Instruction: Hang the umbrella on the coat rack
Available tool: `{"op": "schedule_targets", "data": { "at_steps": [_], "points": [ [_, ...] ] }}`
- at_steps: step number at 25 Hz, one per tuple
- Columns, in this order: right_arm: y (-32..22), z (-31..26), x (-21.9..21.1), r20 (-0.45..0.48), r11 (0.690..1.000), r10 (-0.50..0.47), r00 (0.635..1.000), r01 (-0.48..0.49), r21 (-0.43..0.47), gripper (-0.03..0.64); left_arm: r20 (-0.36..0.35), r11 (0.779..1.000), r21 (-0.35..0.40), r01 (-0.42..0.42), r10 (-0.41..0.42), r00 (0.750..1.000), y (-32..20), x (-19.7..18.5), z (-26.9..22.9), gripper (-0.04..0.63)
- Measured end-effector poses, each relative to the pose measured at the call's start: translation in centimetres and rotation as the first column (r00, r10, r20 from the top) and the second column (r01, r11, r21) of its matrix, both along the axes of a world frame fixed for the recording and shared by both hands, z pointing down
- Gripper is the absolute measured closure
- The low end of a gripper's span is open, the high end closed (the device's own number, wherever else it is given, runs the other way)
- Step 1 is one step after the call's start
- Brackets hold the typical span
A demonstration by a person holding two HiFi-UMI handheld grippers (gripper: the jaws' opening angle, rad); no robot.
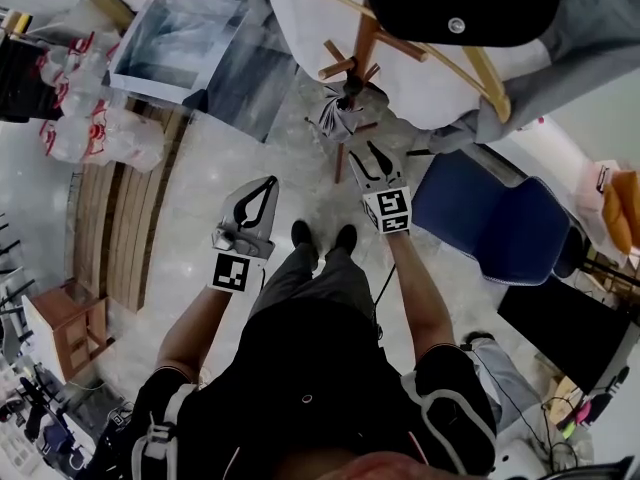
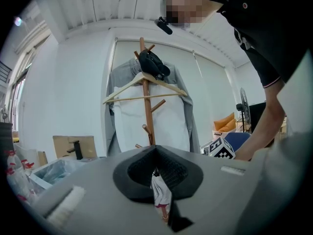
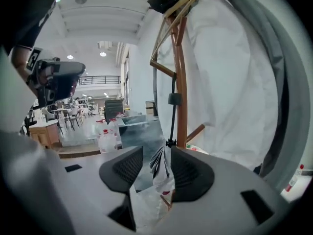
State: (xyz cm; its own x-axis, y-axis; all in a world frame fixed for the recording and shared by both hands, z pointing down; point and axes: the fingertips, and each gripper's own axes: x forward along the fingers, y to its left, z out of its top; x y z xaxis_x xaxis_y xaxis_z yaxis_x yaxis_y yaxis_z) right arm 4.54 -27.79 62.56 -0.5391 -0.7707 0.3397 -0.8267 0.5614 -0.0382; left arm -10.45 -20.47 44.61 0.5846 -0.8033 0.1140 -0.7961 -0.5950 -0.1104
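The wooden coat rack [image 1: 365,38] stands ahead of me, with a jacket on a hanger and a black cap on top. A folded white and grey umbrella [image 1: 335,120] hangs by its black handle beside the pole, canopy pointing down. My right gripper [image 1: 364,153] is open just in front of it. In the right gripper view the umbrella [image 3: 159,163] shows in the gap between the jaws of that gripper [image 3: 156,150], and the pads do not press on it. My left gripper [image 1: 270,183] is shut and empty, further back and to the left; the umbrella [image 2: 159,190] shows far beyond it.
A blue chair [image 1: 490,218] stands close on the right of the rack. Several water bottles [image 1: 90,118] and a plastic-covered box [image 1: 175,38] lie to the left, beside a wooden platform [image 1: 120,218]. The wooden hanger [image 2: 144,89] carries a grey jacket over a white garment.
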Motion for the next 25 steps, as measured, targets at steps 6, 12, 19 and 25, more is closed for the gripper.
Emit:
{"op": "schedule_targets", "data": {
  "at_steps": [6, 12, 19, 25],
  "points": [
    [1.1, -3.5, 0.7, 0.011, 0.999, 0.021, 1.000, -0.021, 0.040, 0.490, -0.010, 1.000, 0.009, 0.013, -0.013, 1.000, 0.2, -0.3, -0.7, 0.595],
    [2.8, -7.3, 1.8, 0.021, 0.996, 0.055, 0.998, -0.057, 0.071, 0.580, -0.003, 1.000, 0.016, 0.021, -0.021, 1.000, 0.5, -0.4, -1.4, 0.595],
    [4.4, -11.7, 3.3, 0.022, 0.989, 0.101, 0.995, -0.103, 0.111, 0.615, -0.012, 0.999, 0.034, 0.034, -0.033, 0.999, 0.8, -0.2, -2.6, 0.595],
    [5.8, -15.4, 4.2, 0.016, 0.982, 0.136, 0.991, -0.137, 0.130, 0.615, -0.015, 0.998, 0.039, 0.051, -0.050, 0.999, 1.0, -0.4, -3.6, 0.595]
  ]
}}
